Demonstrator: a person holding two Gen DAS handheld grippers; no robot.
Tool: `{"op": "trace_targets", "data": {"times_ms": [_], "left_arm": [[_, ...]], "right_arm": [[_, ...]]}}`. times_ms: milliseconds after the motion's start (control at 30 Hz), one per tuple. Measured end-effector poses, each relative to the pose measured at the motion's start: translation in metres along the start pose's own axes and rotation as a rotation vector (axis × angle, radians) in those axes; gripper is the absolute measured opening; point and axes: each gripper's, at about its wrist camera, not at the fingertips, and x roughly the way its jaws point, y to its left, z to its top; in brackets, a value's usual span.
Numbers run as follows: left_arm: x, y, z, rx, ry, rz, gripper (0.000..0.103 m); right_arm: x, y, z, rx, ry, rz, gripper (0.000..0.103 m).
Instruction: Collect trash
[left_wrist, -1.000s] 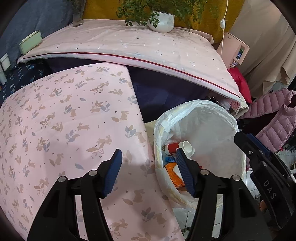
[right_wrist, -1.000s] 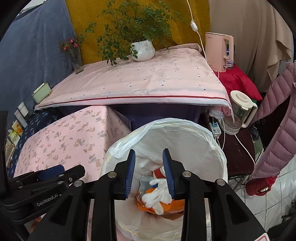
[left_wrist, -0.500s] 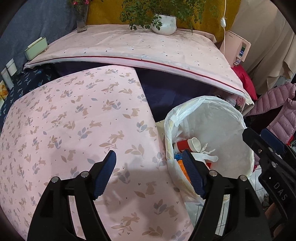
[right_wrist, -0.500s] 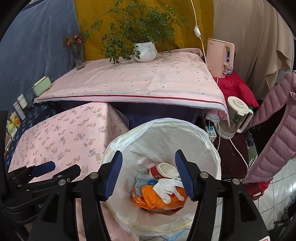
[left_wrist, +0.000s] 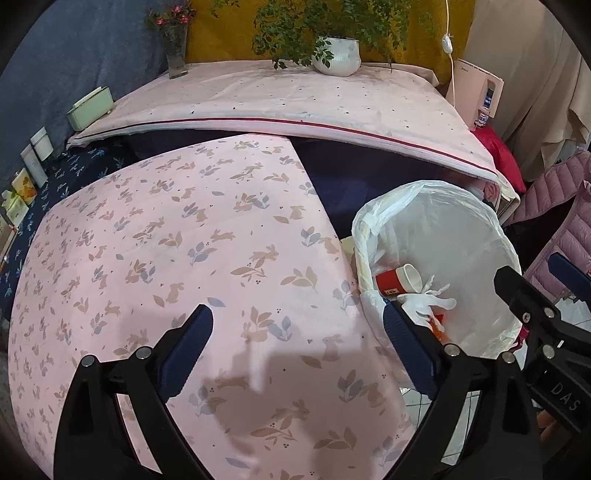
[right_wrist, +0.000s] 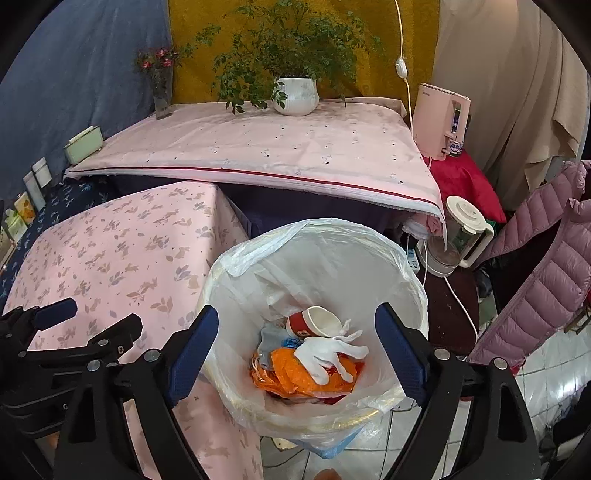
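White glove (right_wrist: 327, 352) dropped into trash bin (right_wrist: 369, 243); right claw (right_wrist: 295, 350) and left claw (left_wrist: 297, 345) just spread apart, nothing between.

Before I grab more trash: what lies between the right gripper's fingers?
Nothing is held; in the right wrist view the white glove and red cup lie below in the bin.

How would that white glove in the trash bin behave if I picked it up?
The white glove would probably hang limp, since its fingers lie splayed and draped over the orange bag. It looks thin and light, so it shouldn't roll.
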Motion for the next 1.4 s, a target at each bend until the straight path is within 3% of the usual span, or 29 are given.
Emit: {"op": "trace_targets", "data": {"times_ms": [167,900,1400], "left_arm": [[-0.004,0.003,-0.01,-0.012,0.005,0.002,0.09],[-0.023,0.004,-0.039,-0.037,-0.005,0.081,0.092],[-0.026,0.002,-0.042,-0.041,-0.01,0.083,0.092]], "right_arm": [[-0.006,-0.001,-0.007,0.001,0.016,0.005,0.09],[-0.024,-0.019,-0.04,0.038,0.037,-0.002,0.09],[-0.03,-0.015,-0.043,0.025,0.032,0.001,0.09]]}}
